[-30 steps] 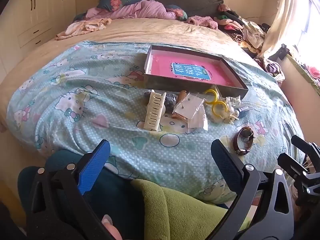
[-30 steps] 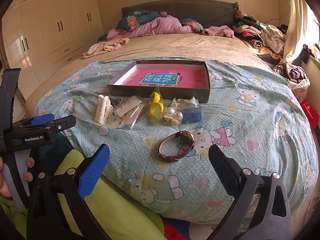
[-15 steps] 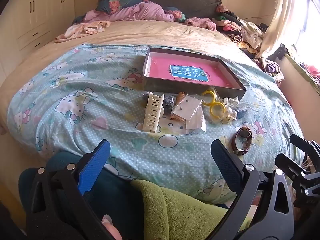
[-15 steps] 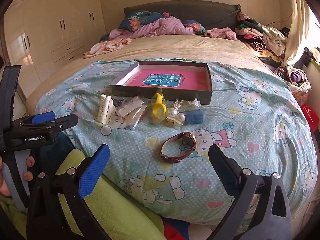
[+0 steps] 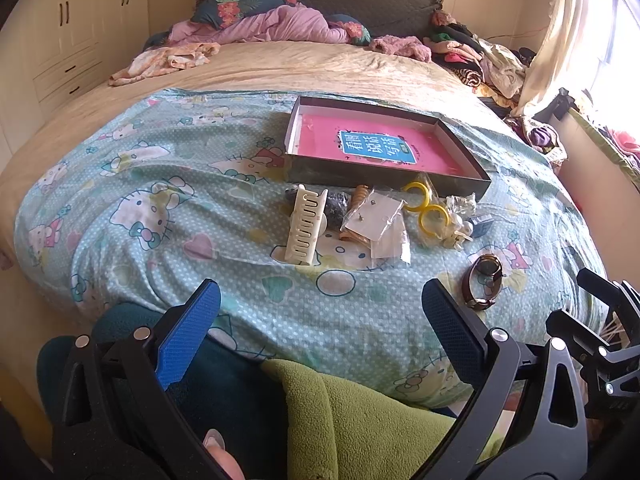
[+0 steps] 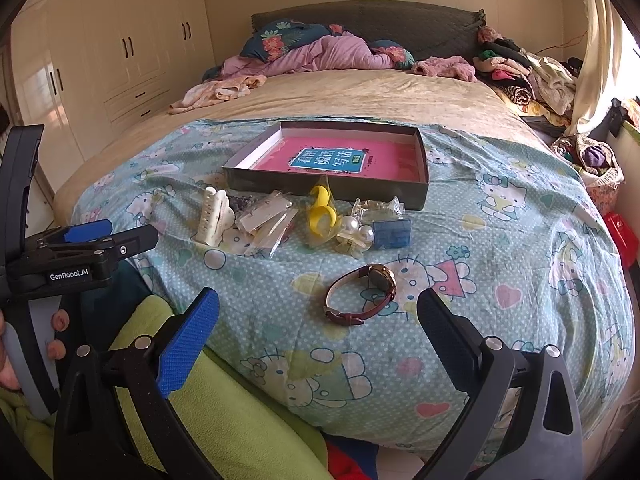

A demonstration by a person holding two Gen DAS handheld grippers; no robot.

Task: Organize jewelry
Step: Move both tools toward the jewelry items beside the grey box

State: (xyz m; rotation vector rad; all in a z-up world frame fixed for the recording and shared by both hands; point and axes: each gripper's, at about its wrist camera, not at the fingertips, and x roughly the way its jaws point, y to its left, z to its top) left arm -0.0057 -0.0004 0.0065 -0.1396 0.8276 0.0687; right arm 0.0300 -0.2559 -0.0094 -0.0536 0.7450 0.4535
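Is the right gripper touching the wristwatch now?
Apart. The right wrist view shows the right gripper open, with bare bedspread between its fingertips and the wristwatch.

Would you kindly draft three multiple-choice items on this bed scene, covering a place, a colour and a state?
1. Where does the wristwatch lie?
A. inside the box
B. on the bedspread, nearer the grippers than the other jewelry
C. on the pillows

2. What colour are the two rings in the plastic bag?
A. yellow
B. red
C. black

3. How does the right gripper stand?
A. shut on the watch
B. shut, empty
C. open, empty

Answers: 1 B, the watch sits apart on the bedspread, short of the box; 2 A, both show yellow; 3 C, its fingers are spread with nothing between them.
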